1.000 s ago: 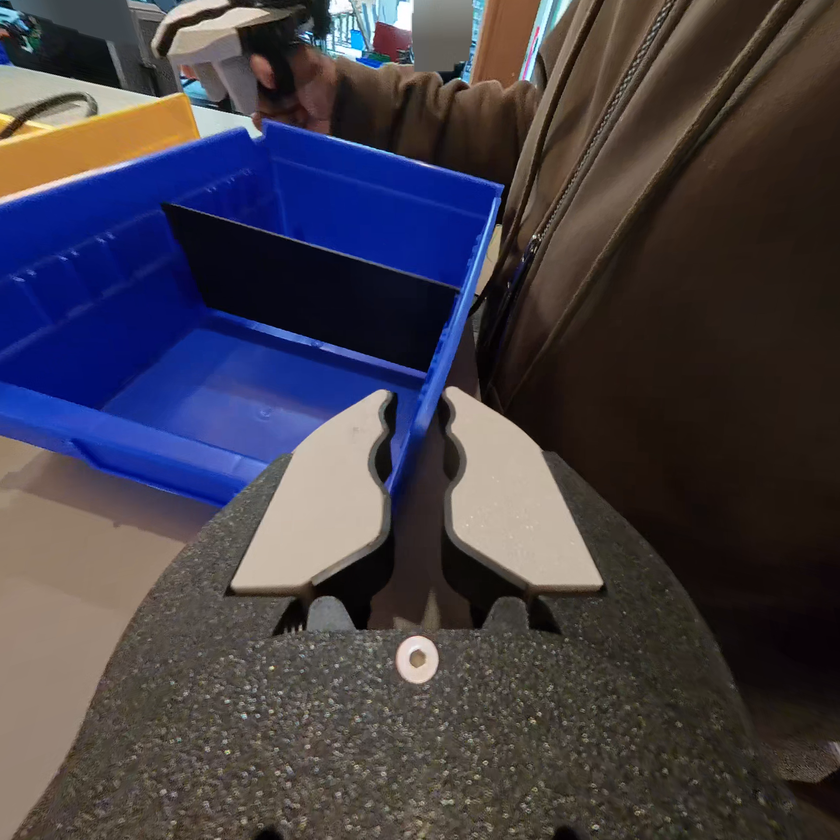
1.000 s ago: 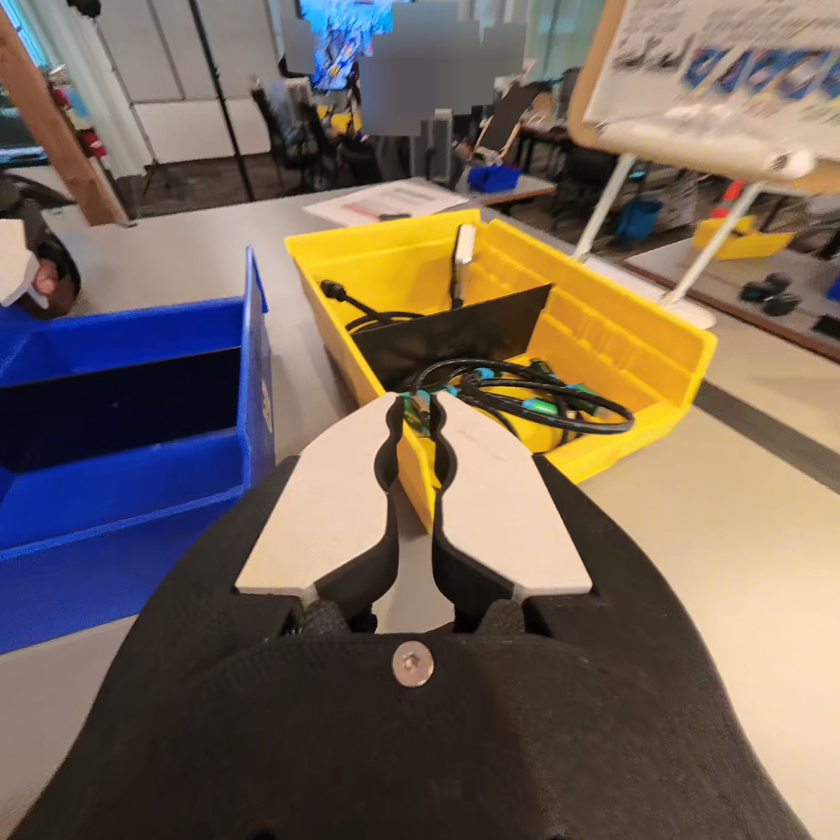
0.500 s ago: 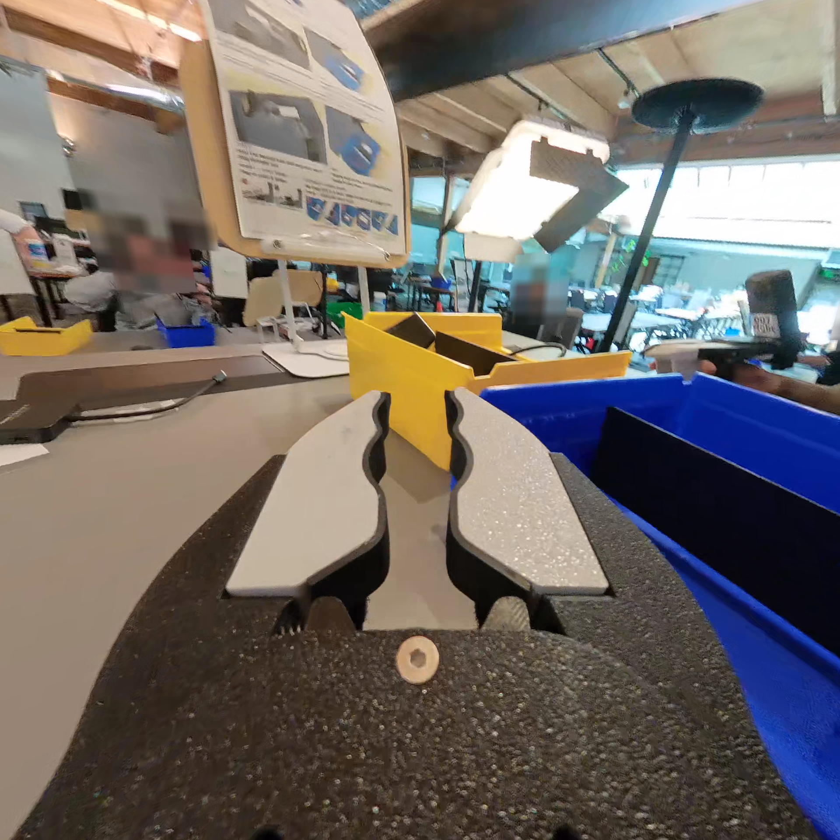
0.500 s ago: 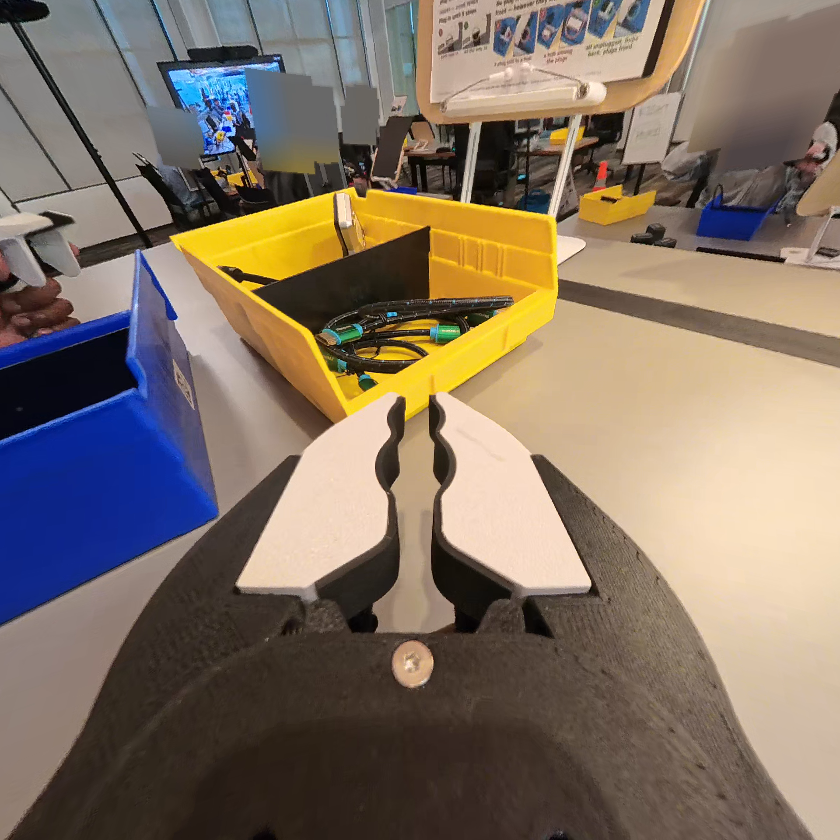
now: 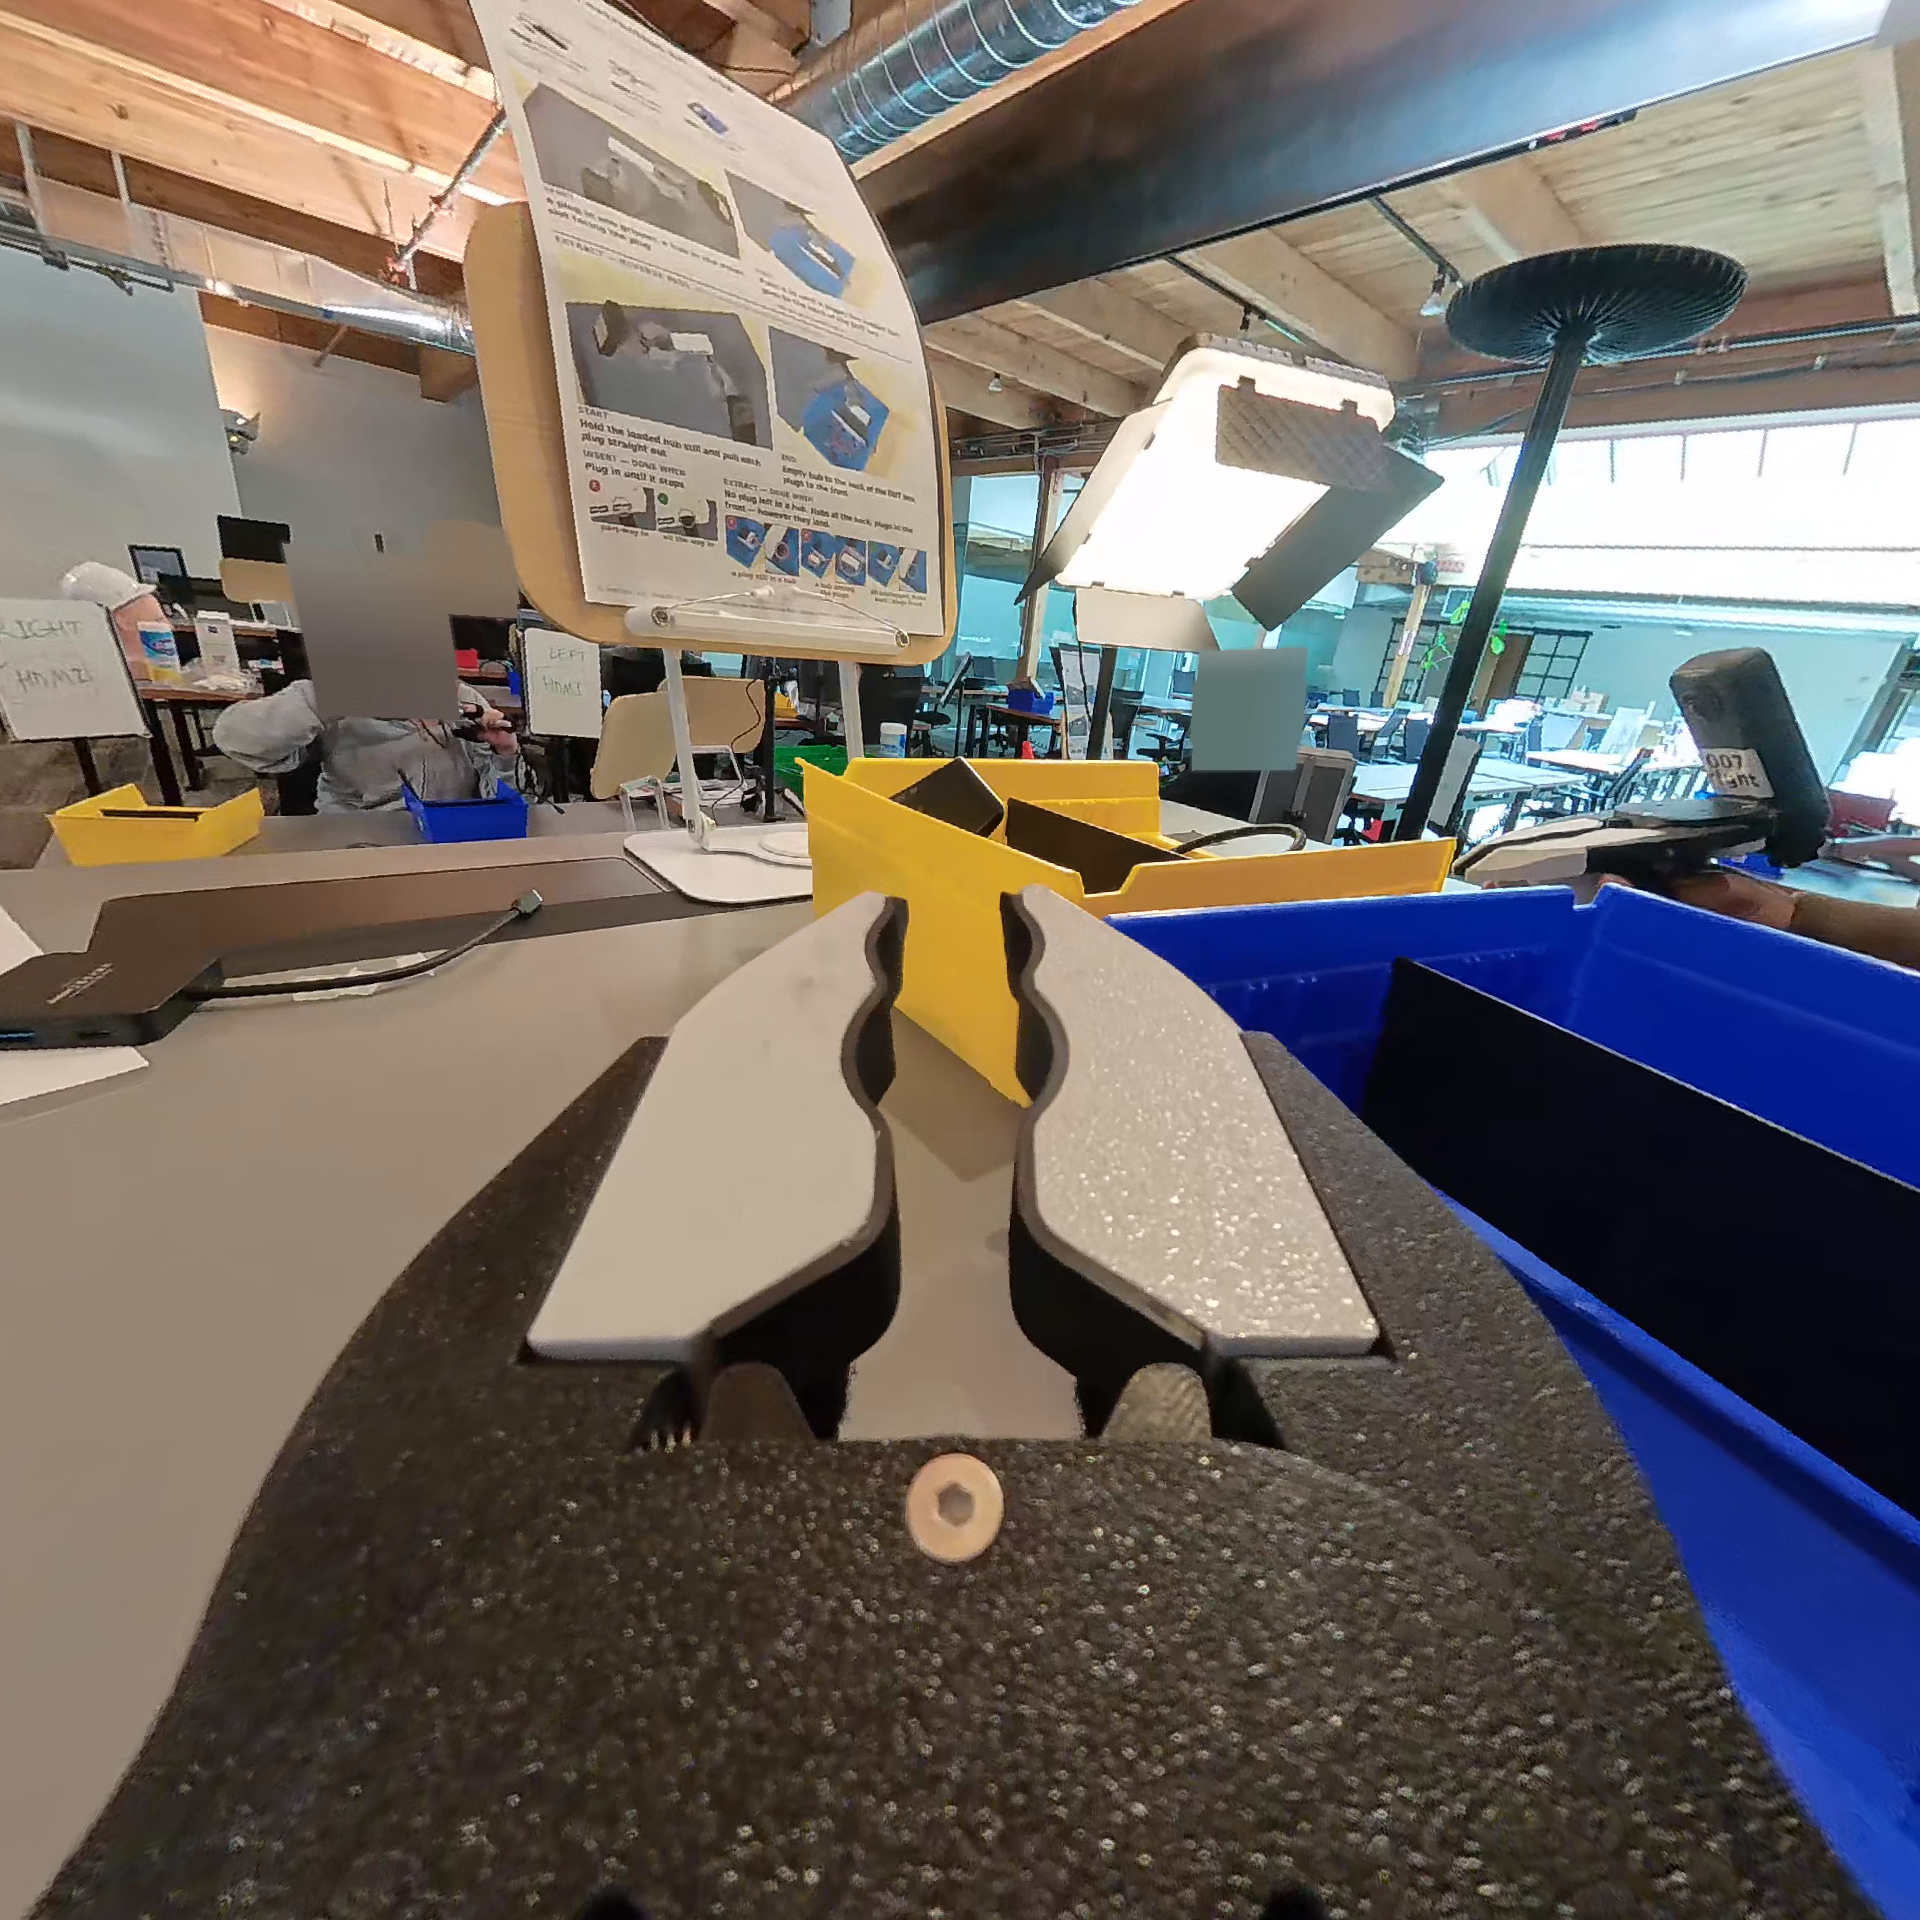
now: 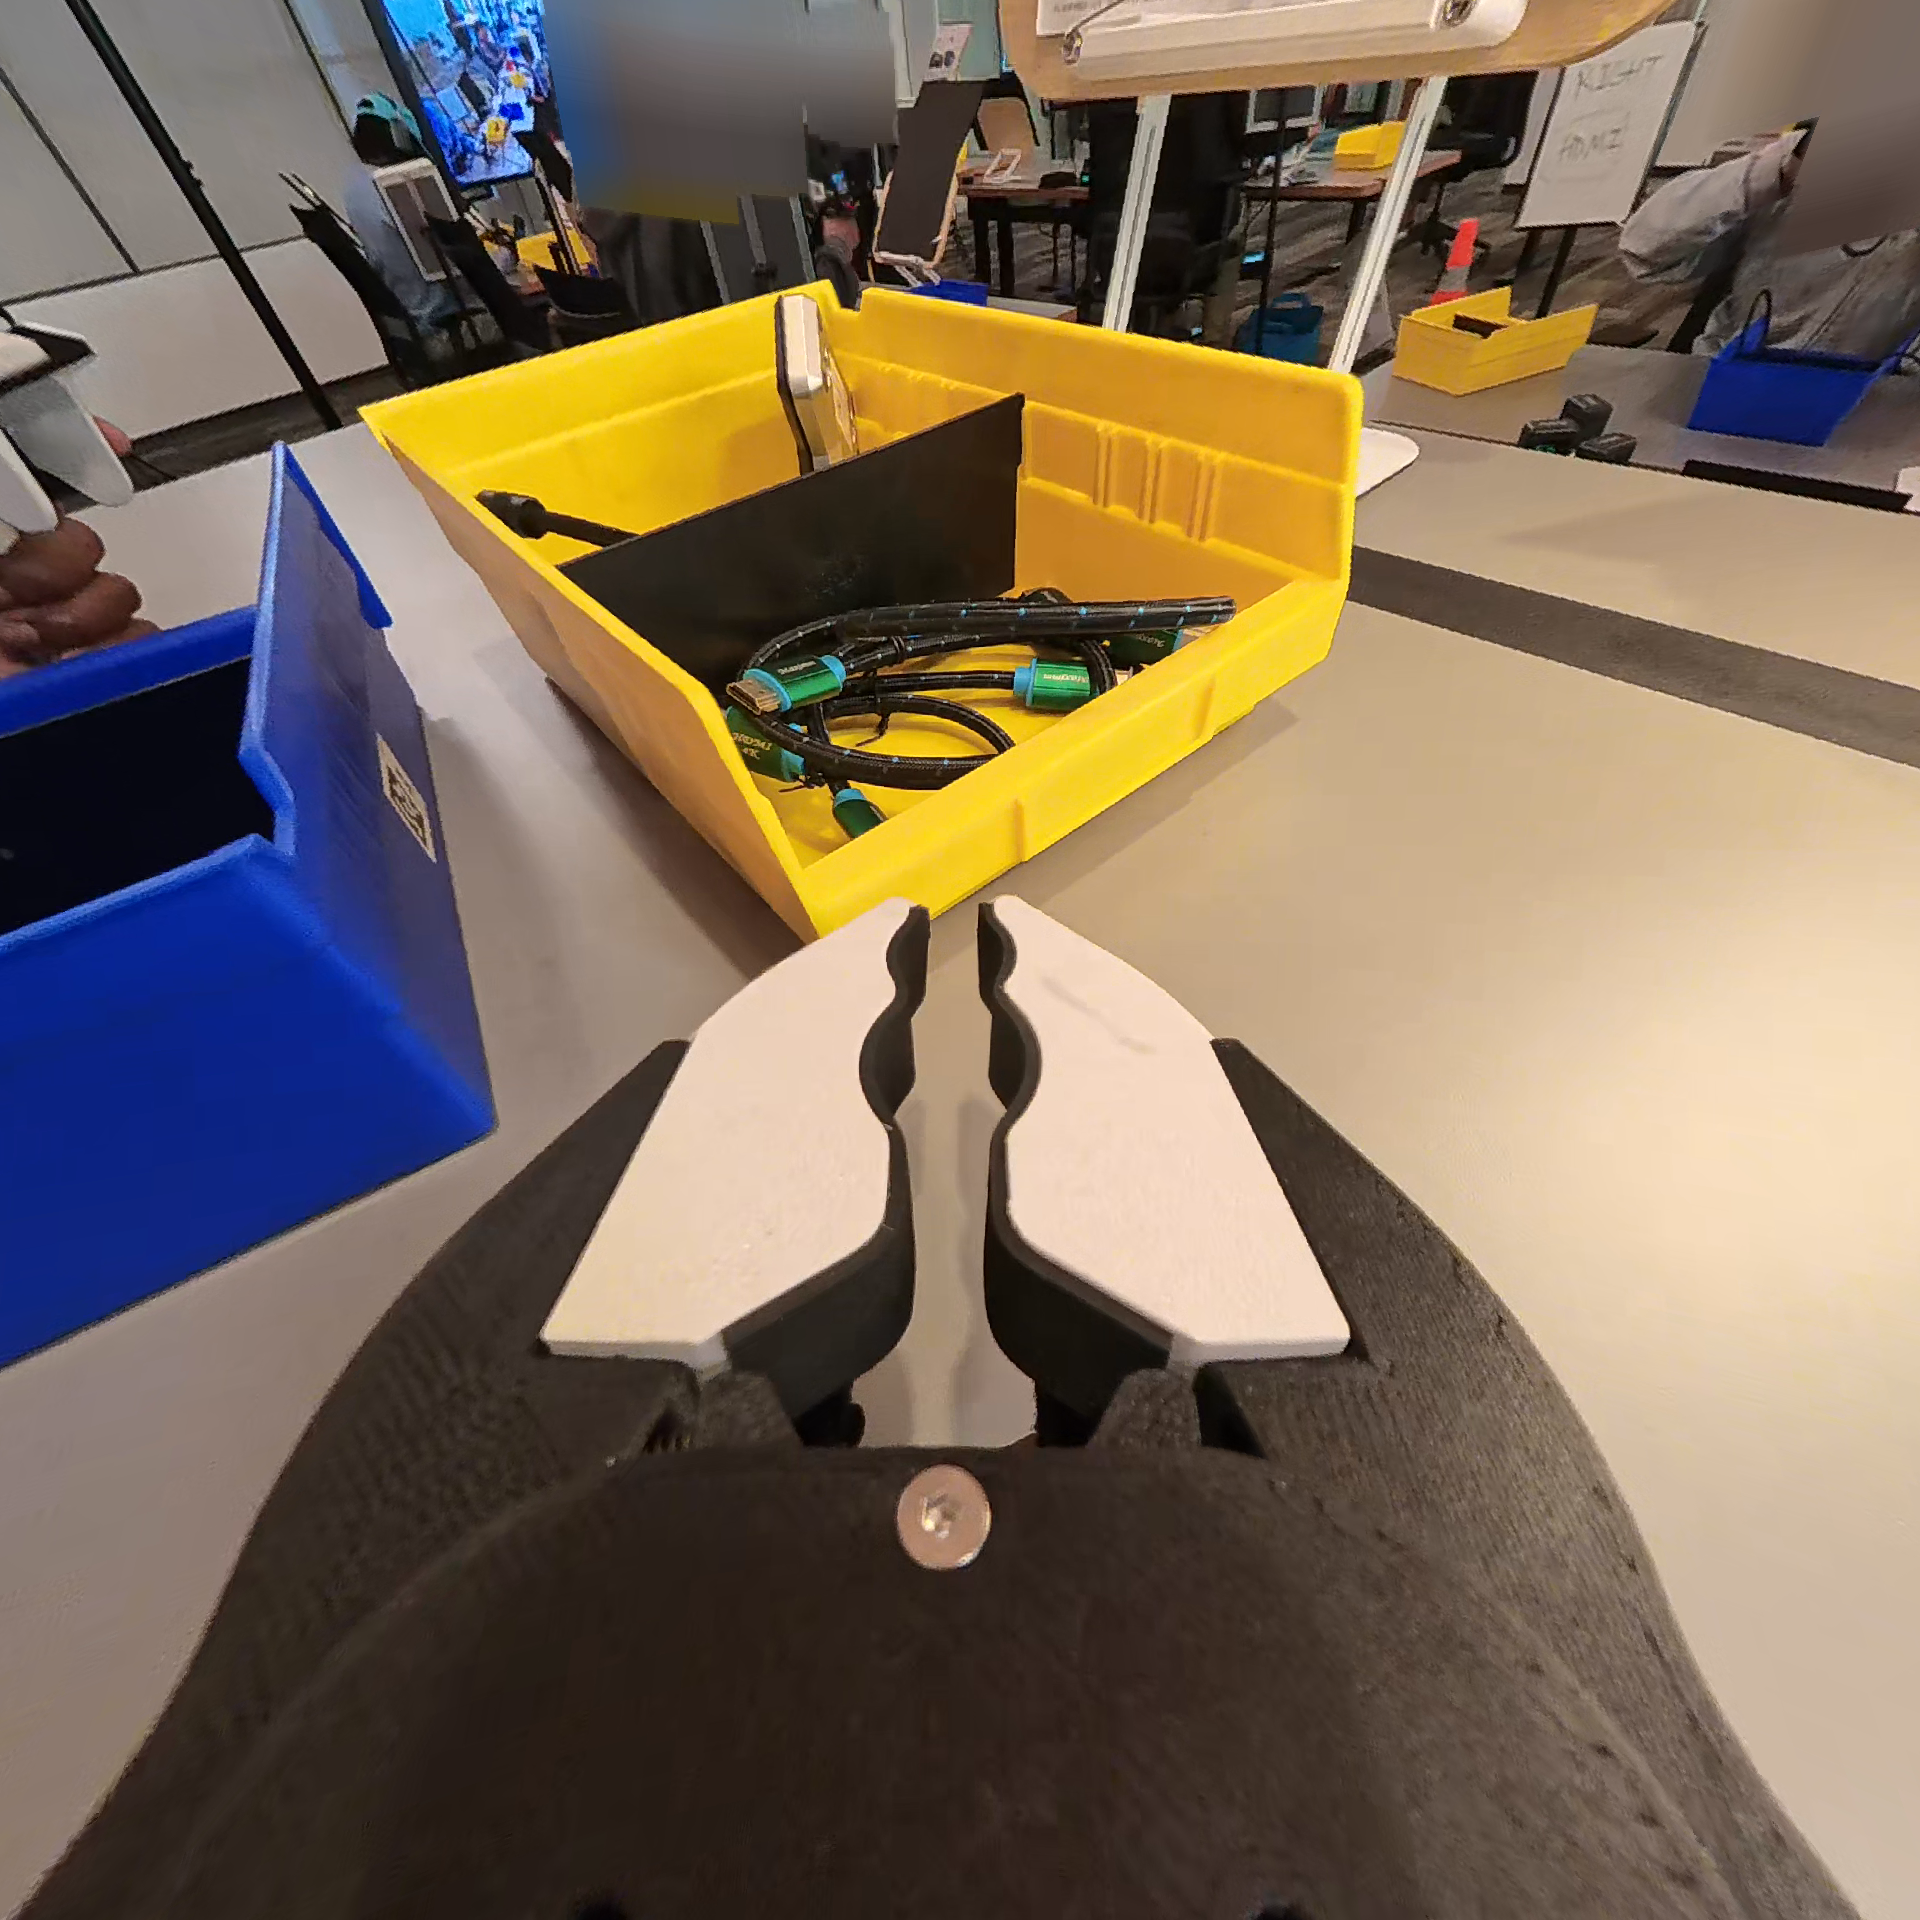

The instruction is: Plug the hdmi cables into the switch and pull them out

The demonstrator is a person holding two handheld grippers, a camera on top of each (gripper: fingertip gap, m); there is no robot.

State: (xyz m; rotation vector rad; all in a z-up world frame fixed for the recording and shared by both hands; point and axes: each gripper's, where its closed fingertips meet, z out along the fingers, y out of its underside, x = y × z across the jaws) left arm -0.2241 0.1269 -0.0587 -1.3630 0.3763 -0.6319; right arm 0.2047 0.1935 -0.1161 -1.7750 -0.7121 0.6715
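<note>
Fingers of my left gripper (image 5: 951, 914) stand slightly apart, bare, beside the blue bin (image 5: 1455, 966); my right gripper (image 6: 953, 920), nearly closed, holds nothing near the yellow bin (image 6: 1039, 821).

Wood-beamed ceiling (image 5: 260, 125), bright windows (image 5: 1704, 488), lit panel lamp (image 5: 1195, 488), distant desks (image 5: 1558, 769).

Place: open-plan workshop or lab floor.
Ceiling: bare timber beams (image 5: 260, 156) and a ribbed silver air duct (image 5: 935, 62).
Furniture: rows of work desks (image 5: 1558, 769) and a bright studio light panel (image 5: 1195, 488).
Supplies: yellow plastic parts bin (image 6: 1143, 416) of braided black cables (image 6: 935, 675); blue plastic bin (image 5: 1558, 956).
</note>
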